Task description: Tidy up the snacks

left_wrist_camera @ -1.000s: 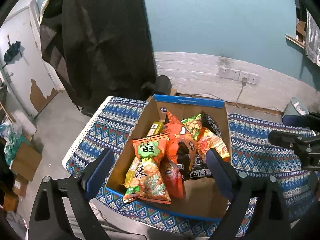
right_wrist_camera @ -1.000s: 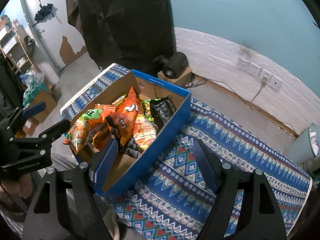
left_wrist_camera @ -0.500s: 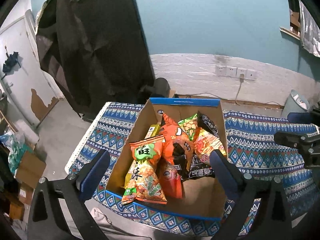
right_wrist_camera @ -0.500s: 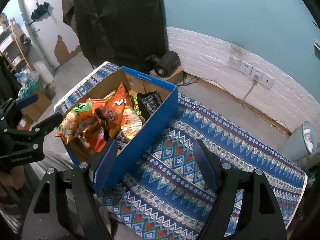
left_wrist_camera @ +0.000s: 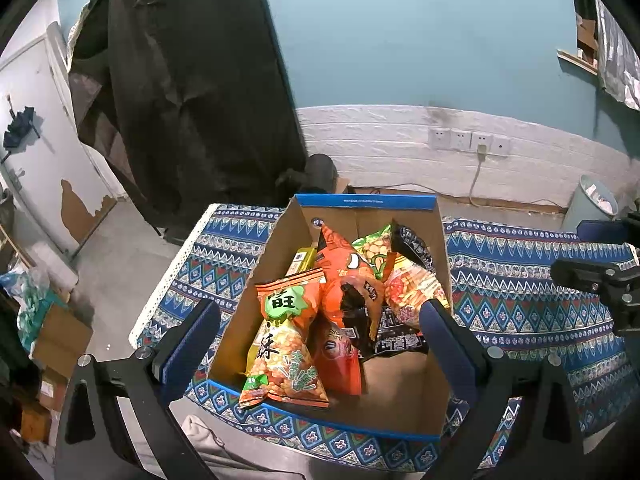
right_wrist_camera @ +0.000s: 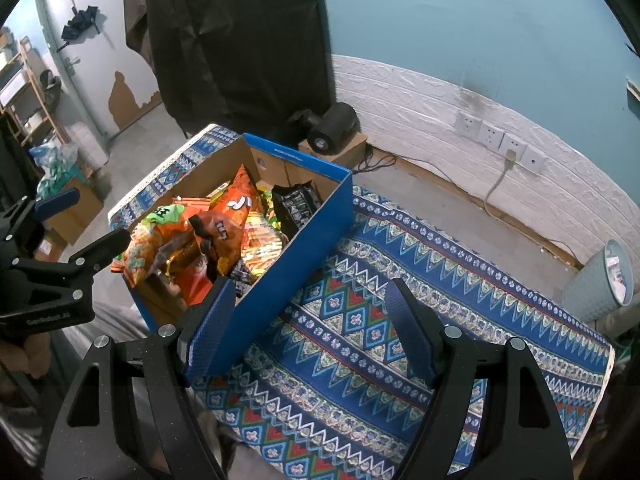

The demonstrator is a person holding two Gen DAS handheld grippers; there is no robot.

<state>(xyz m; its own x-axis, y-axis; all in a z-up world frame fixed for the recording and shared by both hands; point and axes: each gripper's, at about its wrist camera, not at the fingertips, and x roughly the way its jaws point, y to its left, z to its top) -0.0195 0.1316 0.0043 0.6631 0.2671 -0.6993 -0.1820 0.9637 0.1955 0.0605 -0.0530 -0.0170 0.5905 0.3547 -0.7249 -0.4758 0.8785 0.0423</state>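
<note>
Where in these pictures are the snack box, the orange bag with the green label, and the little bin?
snack box (right_wrist_camera: 304,236), right wrist view, blue outer side wall.
orange bag with the green label (left_wrist_camera: 286,336), left wrist view, front face.
bin (right_wrist_camera: 600,284), right wrist view, outer side.

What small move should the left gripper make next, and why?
Probably lower the open left gripper onto the orange-and-green snack bag at the near edge of the blue cardboard box; it lies on top, between the spread fingers, and neither gripper holds anything.

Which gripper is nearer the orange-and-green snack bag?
Left. The open left gripper hangs over the orange-and-green snack bag; the open right gripper is beyond the blue cardboard box, over cloth.
</note>
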